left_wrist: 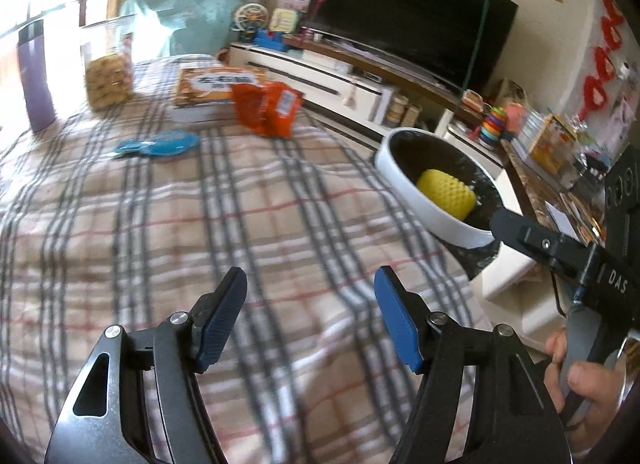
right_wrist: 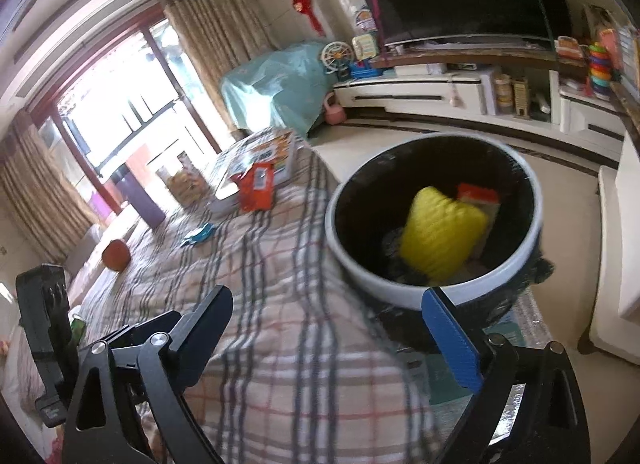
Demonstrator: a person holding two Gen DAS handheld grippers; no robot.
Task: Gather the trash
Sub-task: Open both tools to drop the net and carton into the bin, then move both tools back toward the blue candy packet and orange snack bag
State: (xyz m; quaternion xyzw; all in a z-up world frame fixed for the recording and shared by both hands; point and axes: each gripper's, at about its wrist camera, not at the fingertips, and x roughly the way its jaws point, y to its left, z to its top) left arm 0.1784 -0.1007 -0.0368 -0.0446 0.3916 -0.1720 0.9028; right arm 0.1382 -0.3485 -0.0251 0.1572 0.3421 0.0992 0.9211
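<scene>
Claws both stand spread and empty over our plaid-covered worktop [left_wrist: 168, 232]: the left claw [left_wrist: 310, 320] above bare cloth, the right claw [right_wrist: 340, 328] just beside the white-rimmed bin [right_wrist: 404, 288]. Inside the bin lie a yellow foam net [right_wrist: 436, 236] and an orange packet [right_wrist: 478, 194]. Farther back on the cloth sit an orange wrapper [left_wrist: 268, 106] with a blurred label, touching a printed box [left_wrist: 208, 90], and a blue wrapper [left_wrist: 158, 144]. The right claw's body reads "DAS" in the left view; other writing is unreadable.
</scene>
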